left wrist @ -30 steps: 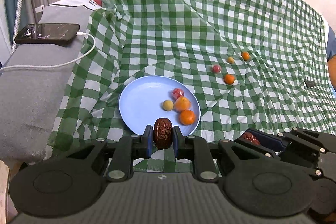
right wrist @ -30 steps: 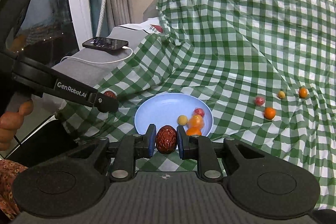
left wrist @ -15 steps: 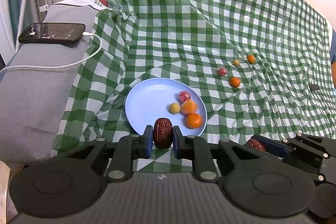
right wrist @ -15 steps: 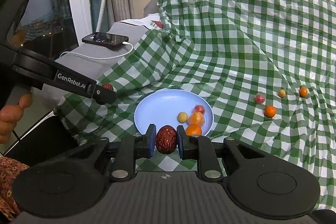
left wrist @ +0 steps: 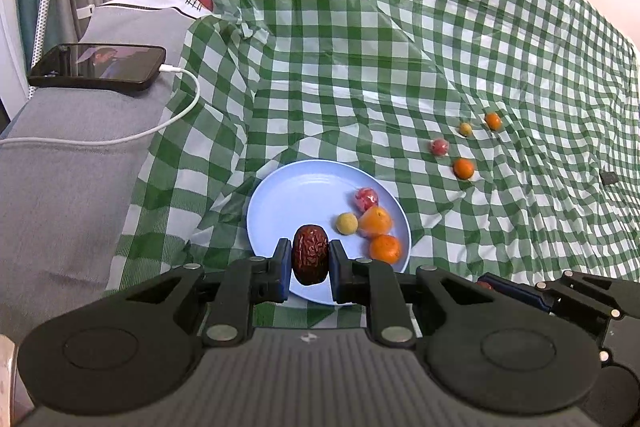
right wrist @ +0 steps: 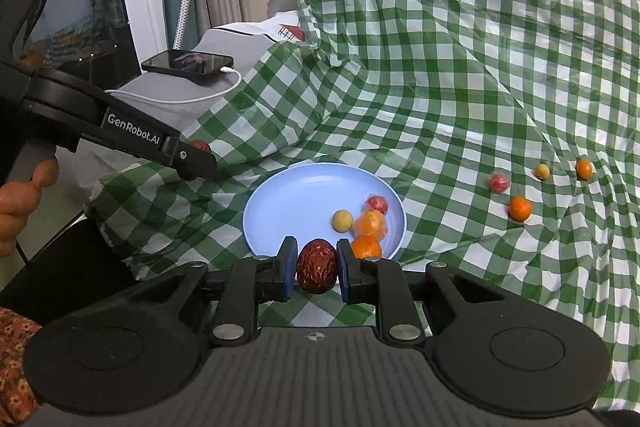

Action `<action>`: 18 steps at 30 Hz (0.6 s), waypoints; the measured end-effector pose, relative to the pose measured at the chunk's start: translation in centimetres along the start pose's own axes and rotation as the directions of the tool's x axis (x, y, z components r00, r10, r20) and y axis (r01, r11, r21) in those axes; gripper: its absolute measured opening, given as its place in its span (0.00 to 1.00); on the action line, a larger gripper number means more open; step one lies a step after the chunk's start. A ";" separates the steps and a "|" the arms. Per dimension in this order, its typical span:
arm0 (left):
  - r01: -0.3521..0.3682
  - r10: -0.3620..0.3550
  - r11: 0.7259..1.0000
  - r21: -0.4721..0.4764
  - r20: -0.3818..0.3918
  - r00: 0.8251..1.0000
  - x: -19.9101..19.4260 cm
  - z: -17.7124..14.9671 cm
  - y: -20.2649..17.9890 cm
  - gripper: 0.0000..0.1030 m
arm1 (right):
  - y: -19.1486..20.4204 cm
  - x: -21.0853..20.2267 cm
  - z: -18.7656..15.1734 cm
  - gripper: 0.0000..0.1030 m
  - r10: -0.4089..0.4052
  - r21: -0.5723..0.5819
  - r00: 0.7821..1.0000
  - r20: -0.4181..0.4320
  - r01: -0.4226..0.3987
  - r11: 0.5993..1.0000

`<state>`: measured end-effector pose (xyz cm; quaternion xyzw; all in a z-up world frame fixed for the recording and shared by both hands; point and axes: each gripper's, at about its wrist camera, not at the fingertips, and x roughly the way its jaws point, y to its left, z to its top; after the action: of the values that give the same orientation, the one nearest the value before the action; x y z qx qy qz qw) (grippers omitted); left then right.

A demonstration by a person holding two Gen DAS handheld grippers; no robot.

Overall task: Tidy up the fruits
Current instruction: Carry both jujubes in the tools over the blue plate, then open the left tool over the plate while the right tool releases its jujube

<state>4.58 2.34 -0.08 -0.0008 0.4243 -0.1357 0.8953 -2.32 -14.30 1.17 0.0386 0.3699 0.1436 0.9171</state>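
Observation:
A light blue plate (left wrist: 292,203) (right wrist: 296,199) lies on the green checked cloth and holds two orange fruits, a yellow one and a red one. My left gripper (left wrist: 310,261) is shut on a dark red wrinkled date (left wrist: 310,259) over the plate's near rim. My right gripper (right wrist: 317,267) is shut on another red date (right wrist: 317,265) just before the plate's near edge. Several small fruits (left wrist: 463,169) (right wrist: 519,207) lie loose on the cloth to the right. The left gripper also shows in the right wrist view (right wrist: 200,155).
A black phone (left wrist: 98,67) (right wrist: 188,62) on a white charging cable rests on a grey cushion at the left. The checked cloth (left wrist: 400,47) rises up the backrest behind. A small dark object (left wrist: 608,177) lies at the far right.
Both grippers have moved forward toward the plate, each still holding its date. The left date now hangs over the plate's near rim.

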 end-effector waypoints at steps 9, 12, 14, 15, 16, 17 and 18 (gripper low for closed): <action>-0.013 0.013 1.000 0.002 -0.022 1.000 3.1 1.8 0.4 0.20 | 0.0 3.8 1.2 0.21 0.008 -0.012 0.999 -0.035 -0.009 1.000; -0.018 0.019 1.000 0.008 -0.036 0.999 4.4 2.3 0.4 0.20 | -0.2 5.1 1.5 0.21 0.007 -0.013 0.999 -0.049 -0.007 1.000; -0.025 0.025 1.000 0.016 -0.045 0.999 5.3 2.6 0.5 0.20 | -0.4 6.1 1.7 0.21 0.002 -0.010 0.998 -0.062 -0.002 1.000; -0.027 0.028 0.999 0.018 -0.051 0.998 5.8 2.7 0.6 0.20 | -0.5 6.6 1.8 0.21 -0.001 -0.007 0.998 -0.070 0.000 1.000; -0.029 0.030 0.999 0.021 -0.056 0.998 6.3 2.9 0.6 0.20 | -0.7 7.2 1.8 0.21 -0.002 -0.002 0.997 -0.081 0.002 1.000; -0.032 0.034 0.999 0.023 -0.063 0.997 6.9 3.0 0.7 0.20 | -0.9 7.7 1.9 0.21 -0.005 0.002 0.996 -0.090 0.005 1.000; -0.035 0.037 0.999 0.024 -0.071 0.997 7.4 3.1 0.7 0.20 | -1.0 8.3 1.9 0.21 -0.008 0.006 0.995 -0.100 0.008 1.000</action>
<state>11.61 0.90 -3.80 0.0221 0.4543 -0.1242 0.8819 4.92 -12.78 -3.18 0.0328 0.4158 0.1405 0.8979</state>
